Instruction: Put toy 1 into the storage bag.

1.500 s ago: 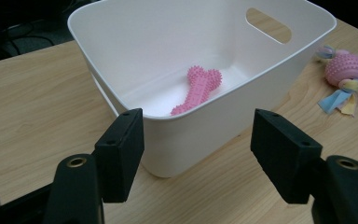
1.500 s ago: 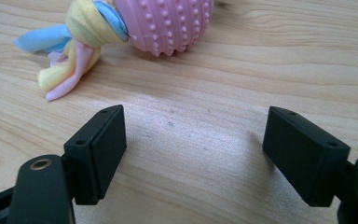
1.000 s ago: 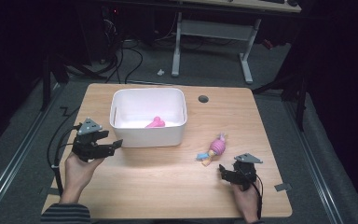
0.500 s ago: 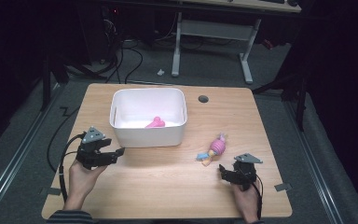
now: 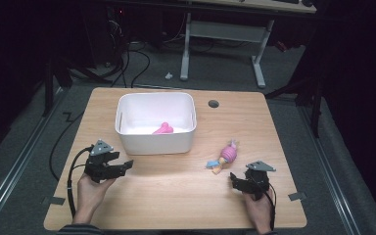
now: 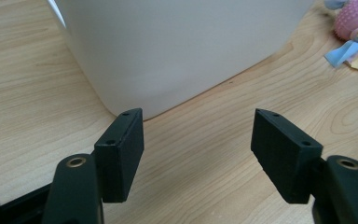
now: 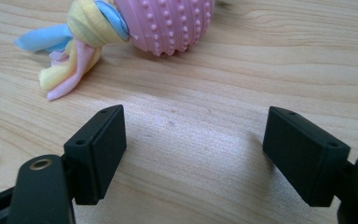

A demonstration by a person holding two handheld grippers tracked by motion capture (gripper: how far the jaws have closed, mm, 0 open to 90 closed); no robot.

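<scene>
One pink toy (image 5: 163, 129) inside the bin (image 5: 155, 142), high view alone.

Parted tongs (image 7: 193, 156) near pink toy (image 7: 163, 23)

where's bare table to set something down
Bare wood lies between the left gripper and the right gripper, and right of the bin past the table hole. It is tighter around the pink toy.
</scene>
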